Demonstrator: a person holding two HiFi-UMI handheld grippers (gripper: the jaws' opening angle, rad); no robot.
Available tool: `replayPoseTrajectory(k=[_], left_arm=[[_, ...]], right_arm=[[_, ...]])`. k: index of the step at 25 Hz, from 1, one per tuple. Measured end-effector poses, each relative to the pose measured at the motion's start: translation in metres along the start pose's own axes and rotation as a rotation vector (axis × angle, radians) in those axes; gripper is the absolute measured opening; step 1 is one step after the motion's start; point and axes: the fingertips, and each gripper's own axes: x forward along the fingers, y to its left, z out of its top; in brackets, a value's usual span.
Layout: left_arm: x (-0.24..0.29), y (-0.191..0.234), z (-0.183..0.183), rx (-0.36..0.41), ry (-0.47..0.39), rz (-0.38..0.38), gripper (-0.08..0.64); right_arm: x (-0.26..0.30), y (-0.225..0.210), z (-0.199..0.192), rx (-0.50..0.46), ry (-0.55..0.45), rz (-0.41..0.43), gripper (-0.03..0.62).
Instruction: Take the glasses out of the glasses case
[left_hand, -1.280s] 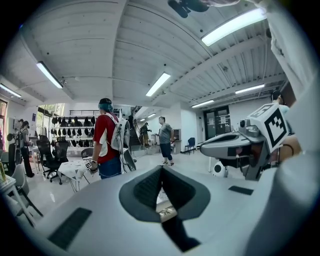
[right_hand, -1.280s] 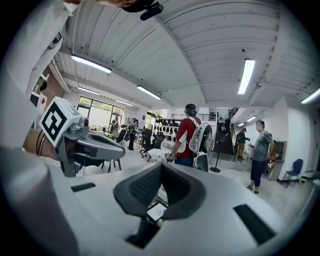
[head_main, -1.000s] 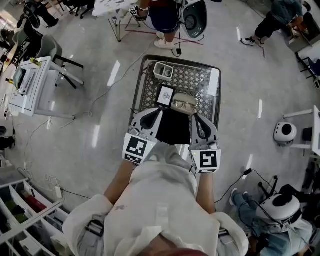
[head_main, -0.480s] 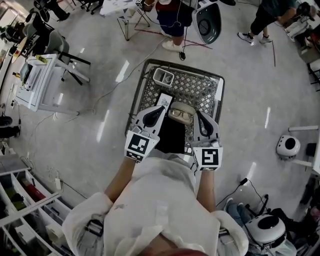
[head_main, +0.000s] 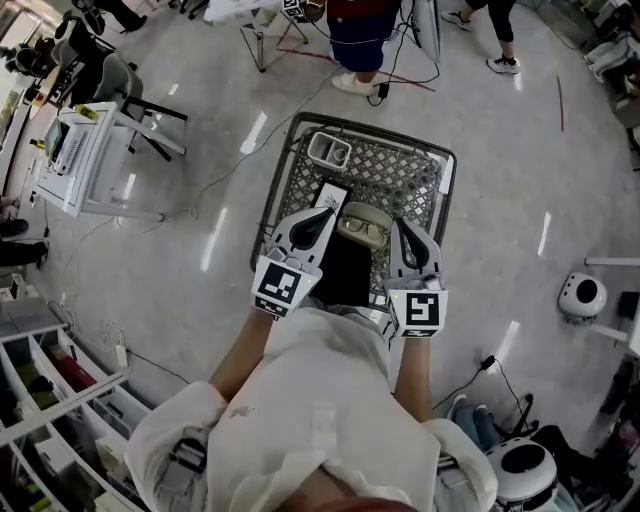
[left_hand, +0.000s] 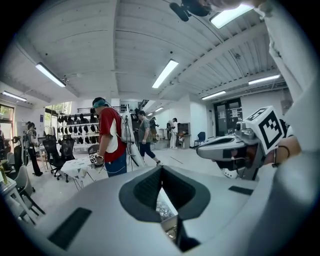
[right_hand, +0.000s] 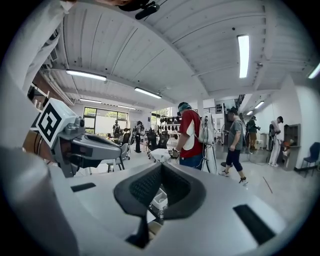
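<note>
A beige glasses case (head_main: 366, 212) lies open on the metal mesh table (head_main: 400, 175), with a pair of glasses (head_main: 364, 230) resting in it. My left gripper (head_main: 327, 213) is just left of the case, with its jaws together and nothing in them. My right gripper (head_main: 404, 227) is just right of the case, also shut and empty. Seen from the left gripper view, that gripper's jaws (left_hand: 160, 170) meet at the tip and the right gripper (left_hand: 235, 147) is alongside. The right gripper view shows its own jaws (right_hand: 161, 167) closed and the left gripper (right_hand: 85, 145) beside them.
A white tray (head_main: 328, 150) stands at the table's far left corner. A dark card with a picture (head_main: 331, 193) lies left of the case, and a black mat (head_main: 343, 272) covers the near edge. People stand beyond the table (head_main: 360, 30). A white cart (head_main: 80, 150) is at left.
Both grippers have moved forward over the table and now flank the glasses case. Both have stayed shut.
</note>
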Motion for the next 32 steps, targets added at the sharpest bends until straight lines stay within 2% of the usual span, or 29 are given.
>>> replayPoseTrajectory(k=[7, 19, 26, 32], left_arm=[[0.018, 0.006, -0.025, 0.023, 0.020, -0.104, 0.014], [0.057, 0.030, -0.087, -0.063, 0.100, -0.288, 0.014], [0.075, 0.024, -0.130, -0.075, 0.188, -0.375, 0.014], [0.087, 0.015, -0.158, -0.106, 0.253, -0.378, 0.014]], right_arm=[[0.013, 0.007, -0.032, 0.011, 0.076, -0.042, 0.006], [0.043, -0.004, -0.110, -0.028, 0.307, -0.154, 0.007], [0.063, 0.009, -0.159, -0.087, 0.436, -0.120, 0.008], [0.068, 0.011, -0.200, -0.104, 0.526, -0.062, 0.014]])
